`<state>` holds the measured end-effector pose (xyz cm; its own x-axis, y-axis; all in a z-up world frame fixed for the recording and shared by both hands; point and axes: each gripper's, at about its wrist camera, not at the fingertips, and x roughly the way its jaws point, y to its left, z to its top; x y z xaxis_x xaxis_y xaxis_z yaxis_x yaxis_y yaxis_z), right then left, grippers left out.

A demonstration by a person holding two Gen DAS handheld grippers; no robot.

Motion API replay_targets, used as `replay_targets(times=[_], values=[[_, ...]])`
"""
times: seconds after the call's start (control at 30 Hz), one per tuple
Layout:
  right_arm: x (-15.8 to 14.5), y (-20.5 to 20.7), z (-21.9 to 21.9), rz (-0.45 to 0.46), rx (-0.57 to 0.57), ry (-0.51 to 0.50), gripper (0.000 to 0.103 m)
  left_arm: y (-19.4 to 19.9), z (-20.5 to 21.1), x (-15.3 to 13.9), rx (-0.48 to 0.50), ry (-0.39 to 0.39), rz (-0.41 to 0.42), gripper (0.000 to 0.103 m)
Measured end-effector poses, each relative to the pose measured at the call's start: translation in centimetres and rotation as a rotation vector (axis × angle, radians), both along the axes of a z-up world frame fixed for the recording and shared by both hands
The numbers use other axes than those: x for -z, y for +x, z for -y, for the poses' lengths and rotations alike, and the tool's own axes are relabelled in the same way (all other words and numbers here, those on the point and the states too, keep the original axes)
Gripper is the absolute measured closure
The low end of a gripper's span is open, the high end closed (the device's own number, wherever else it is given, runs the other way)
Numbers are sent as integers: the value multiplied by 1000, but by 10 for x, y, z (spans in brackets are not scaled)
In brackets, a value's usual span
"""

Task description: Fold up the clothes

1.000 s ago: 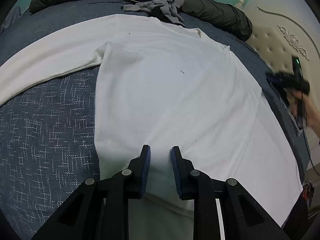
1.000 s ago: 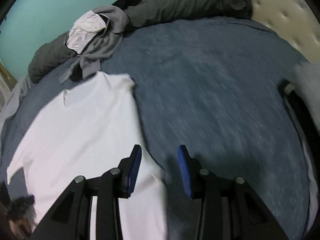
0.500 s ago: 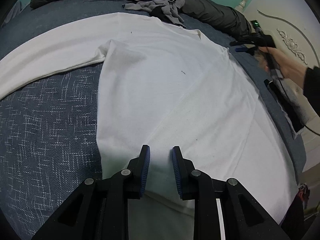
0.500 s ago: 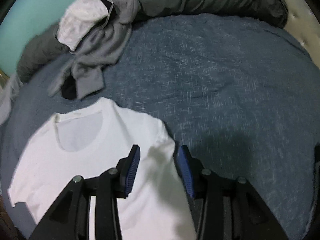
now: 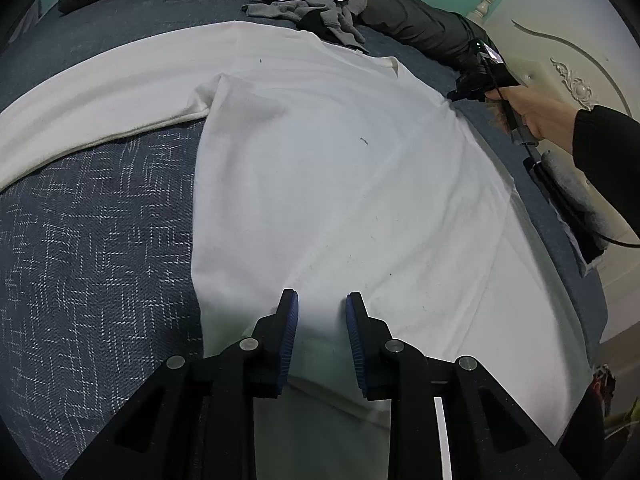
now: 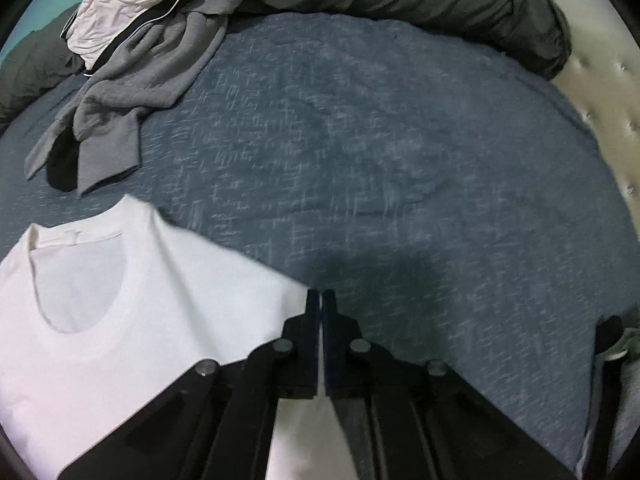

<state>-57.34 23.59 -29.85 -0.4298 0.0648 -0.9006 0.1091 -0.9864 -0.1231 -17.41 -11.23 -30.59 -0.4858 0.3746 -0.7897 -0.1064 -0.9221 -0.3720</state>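
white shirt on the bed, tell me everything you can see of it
The white shirt is a long-sleeved top of soft, plain knit with a round ribbed neckline. It lies flat on the blue patterned bedspread, one sleeve stretched out sideways, a faint crease running down the body. The right gripper is shut at its shoulder edge; the left gripper sits open over the hem end. Grey clothes lie beyond the collar, apart from it.

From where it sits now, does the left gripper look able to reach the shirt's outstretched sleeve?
Probably yes. The left gripper hovers over the white shirt; only bare bedspread separates it from the sleeve.
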Motion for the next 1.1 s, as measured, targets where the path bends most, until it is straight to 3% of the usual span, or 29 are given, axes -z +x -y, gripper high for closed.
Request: replay_targets(times=[0.07,0.23,0.3,0.37,0.43,0.53,0.6,0.63,0.87,1.1], values=[[-3,-2,0,-35,5,34,103,1,0,0,1,0,0,76],[-13,-1,-10,-83,-13,-85,103,5,2,0,3,1,1,76],[-13,-6,-20,-58,27,-146,98,7,2,-1,3,-1,-1,76],[-13,-8,-26,-35,58,-205,83,7,2,-1,4,-5,-1,76],[-14,-7,-25,-35,33,-226,83,6,1,-1,4,-7,-1,76],[-3,-5,-10,19,-13,-168,83,5,0,-2,5,-8,-1,76],[3,-3,-6,31,-16,-152,99,3,-1,-2,5,-6,1,76],[4,-3,-4,25,-15,-137,99,2,-2,-2,5,-6,1,76],[-5,-1,0,-74,-4,-54,99,1,-1,-2,7,0,4,76],[-33,-4,-24,-179,33,-150,98,6,-1,-3,8,-8,3,76]])
